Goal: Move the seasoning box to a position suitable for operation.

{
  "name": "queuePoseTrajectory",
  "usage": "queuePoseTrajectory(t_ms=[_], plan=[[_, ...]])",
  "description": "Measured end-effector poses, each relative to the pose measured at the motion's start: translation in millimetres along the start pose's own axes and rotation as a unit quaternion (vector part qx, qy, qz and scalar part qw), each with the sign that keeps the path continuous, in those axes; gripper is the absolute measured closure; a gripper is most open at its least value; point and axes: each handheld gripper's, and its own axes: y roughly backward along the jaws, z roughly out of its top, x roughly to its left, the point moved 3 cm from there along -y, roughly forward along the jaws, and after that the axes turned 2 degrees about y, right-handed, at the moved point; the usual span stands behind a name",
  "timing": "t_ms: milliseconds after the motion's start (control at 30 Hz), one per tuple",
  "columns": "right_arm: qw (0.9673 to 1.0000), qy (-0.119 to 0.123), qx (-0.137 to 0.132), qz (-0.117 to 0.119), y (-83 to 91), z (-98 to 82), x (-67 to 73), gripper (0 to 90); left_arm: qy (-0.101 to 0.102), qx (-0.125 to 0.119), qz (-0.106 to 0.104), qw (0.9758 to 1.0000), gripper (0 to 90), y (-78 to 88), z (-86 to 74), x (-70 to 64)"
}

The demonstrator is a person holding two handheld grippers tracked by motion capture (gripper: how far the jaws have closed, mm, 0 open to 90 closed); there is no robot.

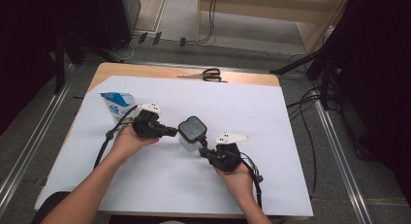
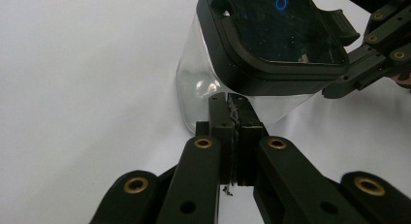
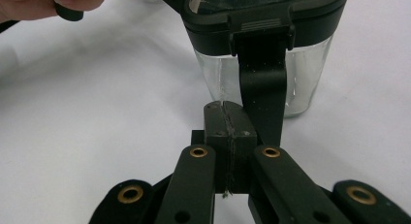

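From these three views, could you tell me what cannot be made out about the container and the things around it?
- Container contents: dark lid covers them in the left gripper view.
- Lid top: cut off by the upper edge, right gripper view.
- Print on the blue-and-white pouch: too small, high view.
- Left gripper, right gripper: contact with the container unclear.

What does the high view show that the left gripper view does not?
High view: black-handled scissors at the table's far edge, a blue-and-white pouch, and the person's forearms.

Left gripper view: the left gripper with its jaws shut together beside the container's clear wall.

Both: the clear plastic container with a black lid on the white sheet, and the right gripper by it.
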Motion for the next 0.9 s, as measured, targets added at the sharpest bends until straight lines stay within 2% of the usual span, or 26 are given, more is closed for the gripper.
queuePoseTrajectory(t_ms=[300, 900], plan=[[1.0, -0.004, 0.007, -0.004, -0.2, -0.1, -5.1, 90.0, -0.002, 0.0, 0.008, 1.0, 90.0, -0.4, -0.4, -1.5], [0.9993, -0.031, 0.003, -0.018, 8.6, -0.4, -26.9, 90.0, -0.002, -0.009, 0.001, 1.0, 89.3, -7.9, 0.8, -7.0]])
